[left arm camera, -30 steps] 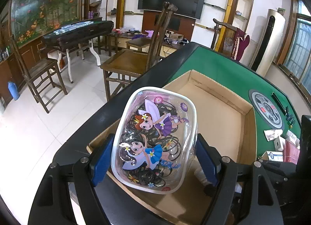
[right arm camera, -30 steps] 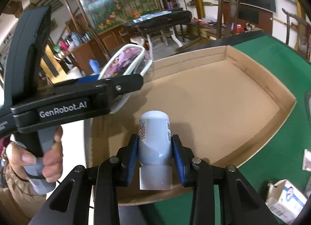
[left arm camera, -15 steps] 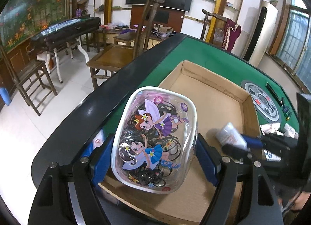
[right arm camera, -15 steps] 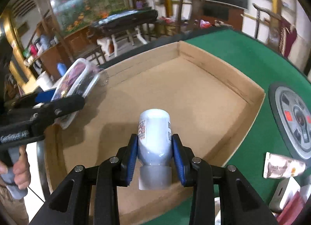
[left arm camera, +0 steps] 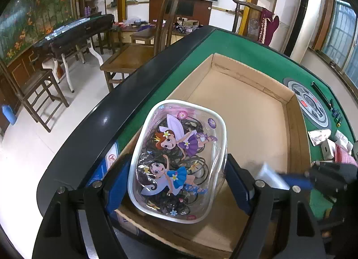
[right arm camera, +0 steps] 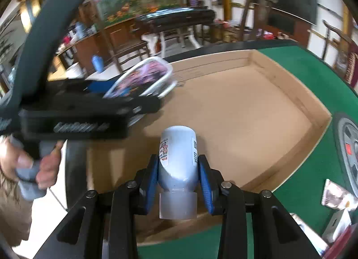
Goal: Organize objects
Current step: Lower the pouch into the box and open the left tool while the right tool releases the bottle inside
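My left gripper [left arm camera: 177, 179] is shut on a clear plastic box [left arm camera: 179, 158] with cartoon fairies on its lid and dark hair ties inside. It hangs over the near left corner of an open cardboard box [left arm camera: 290, 124] on the green table. My right gripper [right arm camera: 178, 165] is shut on a white bottle [right arm camera: 177, 149], cap toward the camera, above the near edge of the cardboard box [right arm camera: 290, 93]. In the right wrist view the left gripper [right arm camera: 107, 102] and the clear plastic box [right arm camera: 143, 77] appear blurred at left. The right gripper [left arm camera: 290, 179] shows blurred at the right of the left wrist view.
Small packets and cartons [left arm camera: 329, 144] lie on the green felt right of the cardboard box, beside a round control panel [left arm camera: 308, 104]. Wooden chairs [left arm camera: 143, 52] stand past the table's black rim. A person's hand [right arm camera: 29, 167] grips the left handle.
The left gripper and its fairy box have shifted further over the cardboard box's near corner. The right gripper with the bottle swung right, then back left, and is blurred now.
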Available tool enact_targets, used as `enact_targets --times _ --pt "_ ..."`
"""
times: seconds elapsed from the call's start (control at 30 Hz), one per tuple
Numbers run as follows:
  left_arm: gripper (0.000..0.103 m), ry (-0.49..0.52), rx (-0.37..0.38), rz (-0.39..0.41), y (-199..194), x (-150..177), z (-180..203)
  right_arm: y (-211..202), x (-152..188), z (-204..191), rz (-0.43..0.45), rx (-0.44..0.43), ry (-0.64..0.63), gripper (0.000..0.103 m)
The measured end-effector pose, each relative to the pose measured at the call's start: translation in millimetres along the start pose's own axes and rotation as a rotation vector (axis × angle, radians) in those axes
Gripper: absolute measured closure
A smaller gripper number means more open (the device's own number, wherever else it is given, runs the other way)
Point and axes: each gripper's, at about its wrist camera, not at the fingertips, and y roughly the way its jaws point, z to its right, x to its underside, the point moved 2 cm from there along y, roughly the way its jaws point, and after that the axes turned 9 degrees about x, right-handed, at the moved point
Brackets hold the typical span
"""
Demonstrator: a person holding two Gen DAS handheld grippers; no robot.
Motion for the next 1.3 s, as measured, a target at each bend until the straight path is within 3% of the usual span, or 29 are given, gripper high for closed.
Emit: enact_targets --times 0.27,0.63,1.07,1.3 --pt "0.024 0.037 -0.071 -0.032 4 7 4 -8 10 -14 -0.001 -0.072 -0.037 0.065" --pt "0.023 0.068 -0.130 -0.036 8 7 13 -10 16 -18 -0.003 -0.088 -0.062 0.065" --pt "0.022 0.070 -0.172 -0.040 11 7 19 -24 17 -20 0.035 -0.107 -0.058 0.064" --pt "0.022 0.059 -0.160 -0.037 8 8 22 -34 19 -16 0.050 -0.099 -0.039 0.064"
